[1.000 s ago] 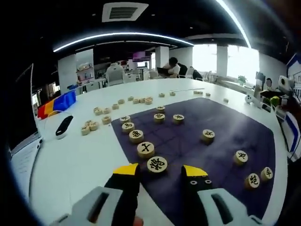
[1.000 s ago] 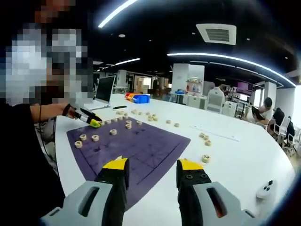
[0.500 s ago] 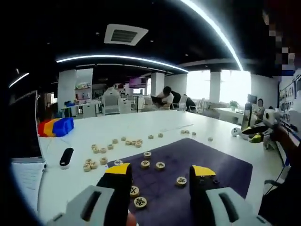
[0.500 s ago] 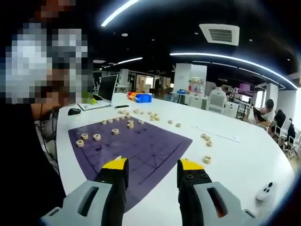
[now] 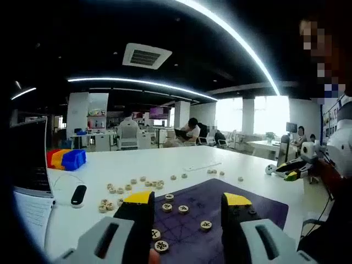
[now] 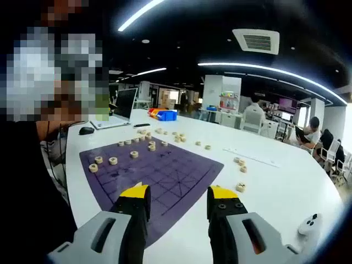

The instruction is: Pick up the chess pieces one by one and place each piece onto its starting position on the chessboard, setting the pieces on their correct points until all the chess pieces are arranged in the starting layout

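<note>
A dark purple cloth chessboard (image 6: pixel 165 173) is spread on a white table (image 6: pixel 264 181), with round pale wooden chess pieces (image 5: pixel 183 209) set along its edge and a loose cluster of unplaced discs (image 5: pixel 124 184) left on bare table beyond it. The left gripper (image 5: pixel 187 199) is held wide open and empty, raised above the board; the loose cluster is judged nearer to it, ahead and leftward. The right gripper (image 6: pixel 173 192) is likewise parted, with nothing held.
</note>
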Tool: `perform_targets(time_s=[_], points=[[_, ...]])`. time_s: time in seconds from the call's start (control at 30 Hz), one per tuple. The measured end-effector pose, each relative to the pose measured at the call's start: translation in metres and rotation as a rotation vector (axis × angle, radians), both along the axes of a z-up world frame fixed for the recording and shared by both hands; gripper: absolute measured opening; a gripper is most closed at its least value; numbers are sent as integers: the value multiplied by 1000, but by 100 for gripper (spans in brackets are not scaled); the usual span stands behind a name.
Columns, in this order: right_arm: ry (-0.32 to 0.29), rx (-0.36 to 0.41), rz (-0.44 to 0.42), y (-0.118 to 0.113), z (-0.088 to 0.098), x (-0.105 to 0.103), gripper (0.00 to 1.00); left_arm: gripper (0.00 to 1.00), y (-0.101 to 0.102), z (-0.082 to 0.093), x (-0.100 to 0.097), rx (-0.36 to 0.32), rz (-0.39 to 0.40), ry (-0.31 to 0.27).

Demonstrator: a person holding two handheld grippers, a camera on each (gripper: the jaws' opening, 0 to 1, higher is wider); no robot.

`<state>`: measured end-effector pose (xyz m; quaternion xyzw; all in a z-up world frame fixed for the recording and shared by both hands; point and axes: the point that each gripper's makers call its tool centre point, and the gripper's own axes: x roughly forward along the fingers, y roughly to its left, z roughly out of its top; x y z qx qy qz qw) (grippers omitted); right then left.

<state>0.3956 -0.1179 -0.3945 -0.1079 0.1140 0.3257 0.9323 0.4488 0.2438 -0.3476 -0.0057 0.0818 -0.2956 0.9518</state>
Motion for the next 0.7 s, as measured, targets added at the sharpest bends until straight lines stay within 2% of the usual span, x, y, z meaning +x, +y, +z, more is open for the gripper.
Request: perform_targets(time_s=[0.2,0.4,0.57,0.7], points=[[-7,4,-17,-4,3,1,42,50,-5,-7,-1,16,-25,14],[-14,16,-34,-8,5,3,42,48,-19,-10,4,39,-66,26],[-17,22,-36,-10,4,-1,42,48,-54,-3,6,81,-197,38],[-16,26,-46,-14,3,-3,42,48,-88,0,15,156,-288,35]])
